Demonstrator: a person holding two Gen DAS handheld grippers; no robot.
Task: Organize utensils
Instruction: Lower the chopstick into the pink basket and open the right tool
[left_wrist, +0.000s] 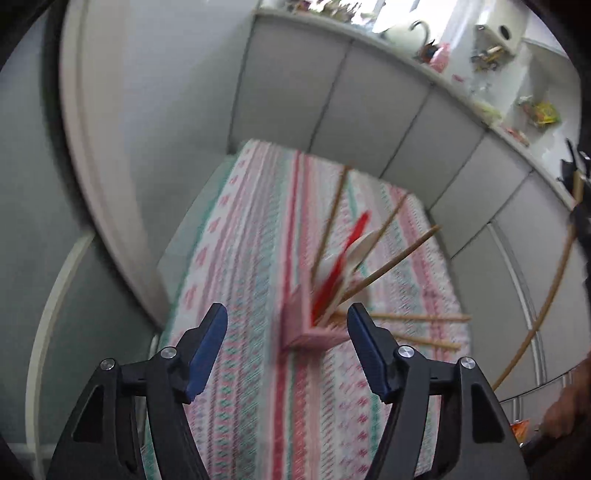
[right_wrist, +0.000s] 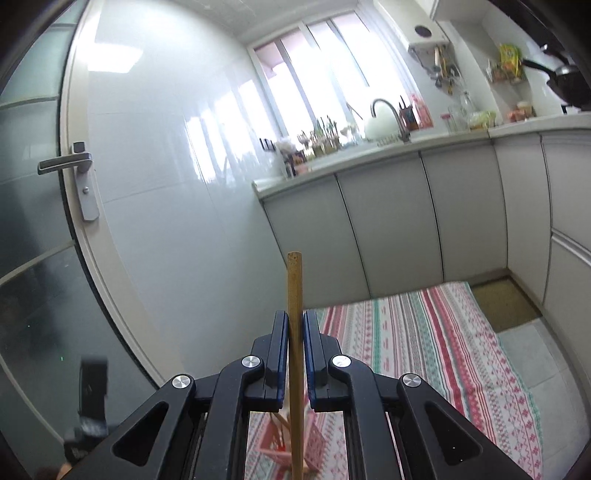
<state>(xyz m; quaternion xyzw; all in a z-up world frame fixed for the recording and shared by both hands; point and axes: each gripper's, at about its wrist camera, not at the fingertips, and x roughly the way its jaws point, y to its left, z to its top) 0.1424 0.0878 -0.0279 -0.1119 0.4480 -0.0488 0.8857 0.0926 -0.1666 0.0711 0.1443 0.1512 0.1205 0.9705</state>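
In the left wrist view a pink utensil holder (left_wrist: 312, 326) stands on the striped cloth (left_wrist: 251, 236). It holds several wooden chopsticks (left_wrist: 391, 258), a red utensil (left_wrist: 341, 260) and a white spoon (left_wrist: 360, 245). Two more chopsticks (left_wrist: 421, 316) lie on the cloth beside it. My left gripper (left_wrist: 286, 336) is open and empty, just in front of the holder. My right gripper (right_wrist: 295, 325) is shut on an upright wooden chopstick (right_wrist: 294, 288), above the pink holder (right_wrist: 291, 446). That chopstick also shows at the right edge of the left wrist view (left_wrist: 546, 302).
Grey cabinet doors (left_wrist: 369, 110) run behind and to the right of the cloth. The counter above carries a sink tap (right_wrist: 388, 110) and clutter. A glass door with a handle (right_wrist: 66, 162) is on the left. A brown mat (right_wrist: 506, 302) lies past the cloth.
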